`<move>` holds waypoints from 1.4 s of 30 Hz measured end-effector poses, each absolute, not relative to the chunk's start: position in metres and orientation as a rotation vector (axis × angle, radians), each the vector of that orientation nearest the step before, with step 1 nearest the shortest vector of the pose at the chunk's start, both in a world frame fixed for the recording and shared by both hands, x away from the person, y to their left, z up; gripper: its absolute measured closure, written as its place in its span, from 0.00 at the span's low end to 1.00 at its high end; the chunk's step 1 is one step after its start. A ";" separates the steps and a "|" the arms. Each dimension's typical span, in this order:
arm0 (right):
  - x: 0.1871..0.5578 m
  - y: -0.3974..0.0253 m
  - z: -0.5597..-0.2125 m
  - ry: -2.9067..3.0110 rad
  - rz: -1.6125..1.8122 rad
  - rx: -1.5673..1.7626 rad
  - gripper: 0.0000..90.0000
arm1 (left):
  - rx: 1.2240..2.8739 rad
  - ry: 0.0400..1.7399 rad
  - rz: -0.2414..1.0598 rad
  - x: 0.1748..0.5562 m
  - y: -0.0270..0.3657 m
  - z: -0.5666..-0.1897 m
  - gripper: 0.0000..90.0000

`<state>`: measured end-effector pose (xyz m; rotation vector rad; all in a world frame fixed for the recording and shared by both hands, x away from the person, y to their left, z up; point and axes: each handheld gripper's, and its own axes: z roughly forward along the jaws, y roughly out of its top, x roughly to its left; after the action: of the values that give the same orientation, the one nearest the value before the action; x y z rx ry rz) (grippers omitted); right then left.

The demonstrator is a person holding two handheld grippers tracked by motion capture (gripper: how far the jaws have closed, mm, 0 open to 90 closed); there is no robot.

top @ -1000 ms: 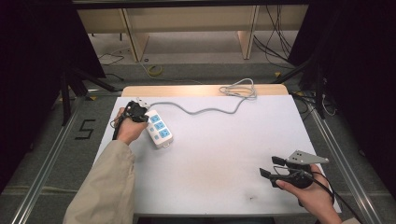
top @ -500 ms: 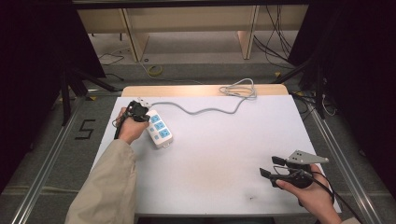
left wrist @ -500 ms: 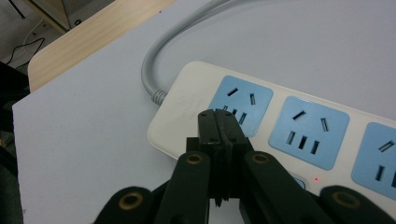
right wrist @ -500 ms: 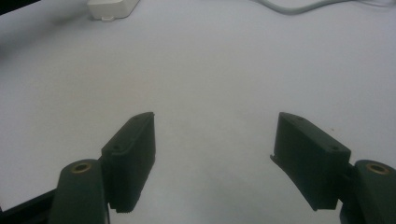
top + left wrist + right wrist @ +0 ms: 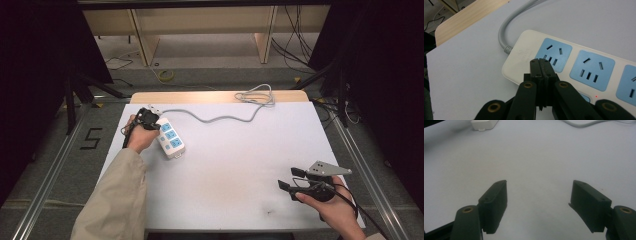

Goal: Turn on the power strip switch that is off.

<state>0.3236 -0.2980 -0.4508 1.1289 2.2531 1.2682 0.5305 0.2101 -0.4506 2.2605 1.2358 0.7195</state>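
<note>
In the high view, a white rectangular plastic power strip with three blue socket faces (image 5: 170, 138) was seen lying on the white table (image 5: 240, 165), its long axis running diagonally away from its grey cable (image 5: 220, 116). The left hand-held gripper (image 5: 148, 120) was poised at the strip's cable end; the right hand-held gripper (image 5: 292, 179) was well apart from it.

In the left gripper view, the jaws were pressed together, empty, over the strip's blank cable end beside the first socket.

In the right gripper view, the jaws were spread wide, nothing between them.
</note>
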 end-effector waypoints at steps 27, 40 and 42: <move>0.323 -0.298 -0.451 2.257 1.266 1.129 0.33 | 2.282 1.268 0.661 0.536 0.209 -0.450 1.00; 0.323 -0.298 -0.451 2.258 1.269 1.127 0.33 | 2.270 1.345 0.645 0.537 0.210 -0.448 1.00; 0.323 -0.298 -0.451 2.260 1.269 1.122 0.33 | 2.268 1.349 0.638 0.538 0.211 -0.448 1.00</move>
<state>0.3233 -0.2976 -0.4508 1.1220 2.2599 1.2691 0.5376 0.2106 -0.4479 2.2679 1.3492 0.6380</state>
